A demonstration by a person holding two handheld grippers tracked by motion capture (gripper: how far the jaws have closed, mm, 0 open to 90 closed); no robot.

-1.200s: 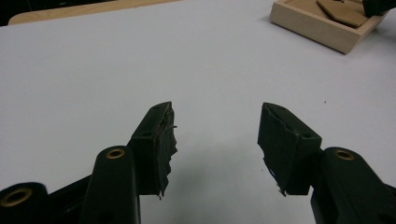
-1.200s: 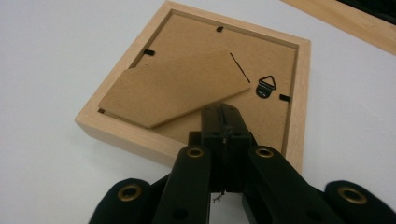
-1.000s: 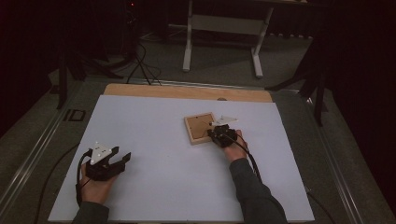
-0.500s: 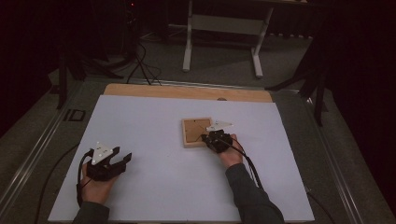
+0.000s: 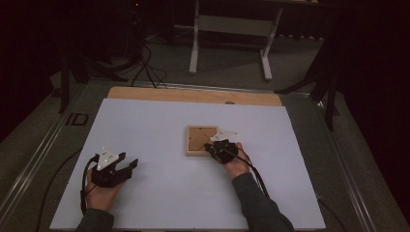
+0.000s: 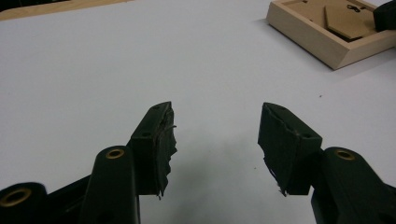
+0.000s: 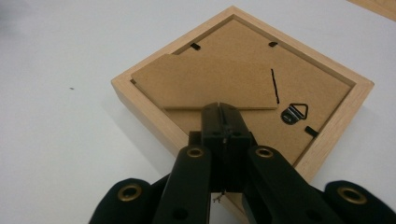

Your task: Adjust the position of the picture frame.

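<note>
Dark room, white surface (image 5: 159,193) lit from above. Frame (image 5: 202,140) lies face-down mid-surface, backing up. Right hand-held gripper (image 7: 223,122) sits over its near corner, jaws together at the edge of the stand flap (image 7: 210,81); whether they pinch the flap, cannot tell. Left hand-held gripper (image 6: 215,135) rests well apart, jaws wide and empty, frame ahead to its right. Right hand is nearer by far.

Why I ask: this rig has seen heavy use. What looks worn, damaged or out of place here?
The left gripper has torn, ragged pads at its fingertips. The picture frame lies face down, its easel stand flap lifted off the backing, with the shut right gripper at its edge.
</note>
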